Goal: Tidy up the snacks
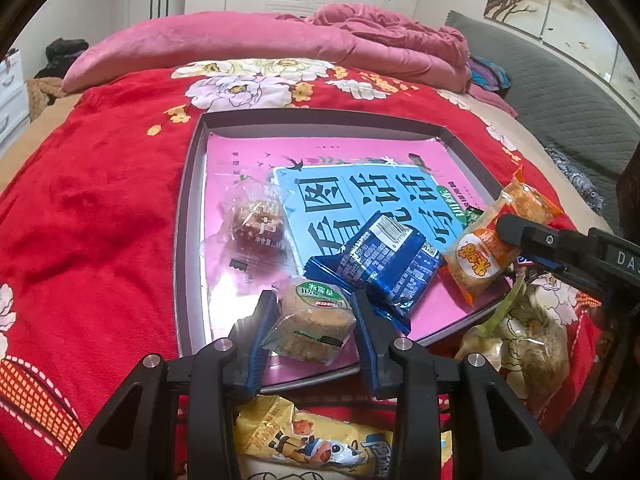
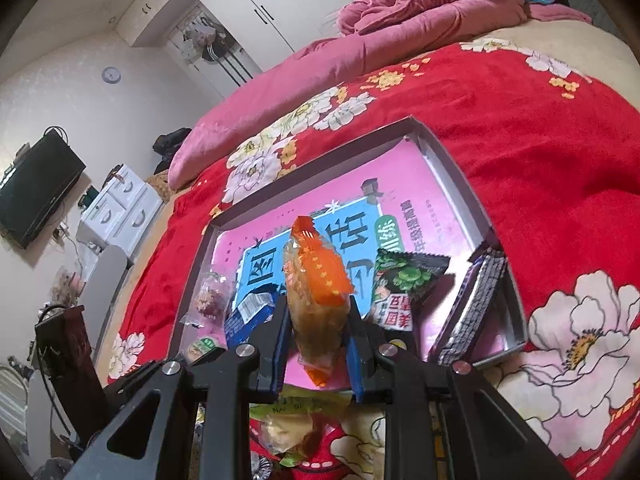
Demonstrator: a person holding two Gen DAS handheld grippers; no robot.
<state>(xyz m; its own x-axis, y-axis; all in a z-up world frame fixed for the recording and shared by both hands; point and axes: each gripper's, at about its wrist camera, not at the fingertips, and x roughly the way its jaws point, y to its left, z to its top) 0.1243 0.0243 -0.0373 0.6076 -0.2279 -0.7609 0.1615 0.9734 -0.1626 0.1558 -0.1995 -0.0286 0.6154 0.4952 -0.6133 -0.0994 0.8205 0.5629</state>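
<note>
A grey tray (image 1: 188,216) lined with a pink and blue book lies on the red floral blanket. My left gripper (image 1: 314,316) is shut on a green-labelled brown cake packet (image 1: 316,320) over the tray's near edge. My right gripper (image 2: 318,320) is shut on an orange packet (image 2: 316,300), held upright over the tray; the left wrist view shows that orange packet (image 1: 480,256) at the tray's right side. In the tray lie a blue packet (image 1: 380,264), a clear-wrapped brown cake (image 1: 256,224), a green pea packet (image 2: 400,284) and a dark striped packet (image 2: 476,308).
A yellow cartoon packet (image 1: 308,440) lies on the blanket below my left gripper. A clear bag of snacks (image 1: 532,344) sits just right of the tray. A pink quilt (image 1: 280,44) is piled at the far end of the bed. White drawers (image 2: 116,208) and a TV (image 2: 36,184) stand to the left.
</note>
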